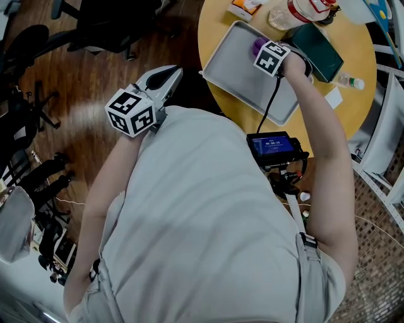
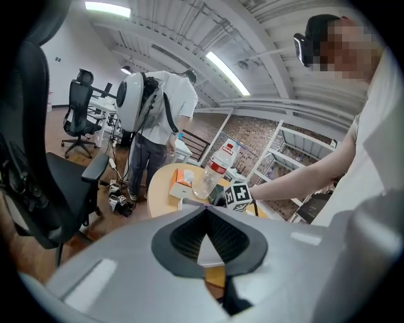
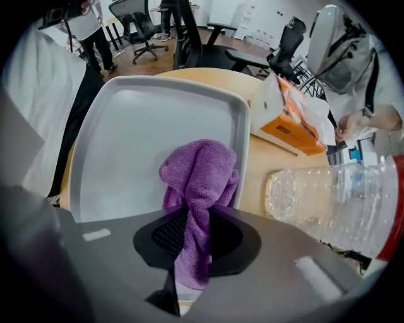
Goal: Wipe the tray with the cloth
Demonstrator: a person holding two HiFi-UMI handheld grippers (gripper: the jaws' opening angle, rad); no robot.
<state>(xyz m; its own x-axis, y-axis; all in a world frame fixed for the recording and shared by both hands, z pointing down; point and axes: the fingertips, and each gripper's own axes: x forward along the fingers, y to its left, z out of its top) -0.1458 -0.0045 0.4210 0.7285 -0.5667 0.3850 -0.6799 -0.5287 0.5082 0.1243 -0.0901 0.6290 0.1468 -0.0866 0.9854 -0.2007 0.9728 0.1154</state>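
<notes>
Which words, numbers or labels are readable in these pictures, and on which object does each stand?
No text reads with certainty.
Chest screen: digits, too small to read.
Bottle label: print blurred.
Orange box: print too small.
Marker cube: square patterns, no words.

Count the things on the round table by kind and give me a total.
Tray: 1
Purple cloth: 1, in the right gripper
Plastic bottles: 2, a large bottle and a small bottle
Orange and white box: 1
Dark green flat item: 1
White card: 1
Total: 7
</notes>
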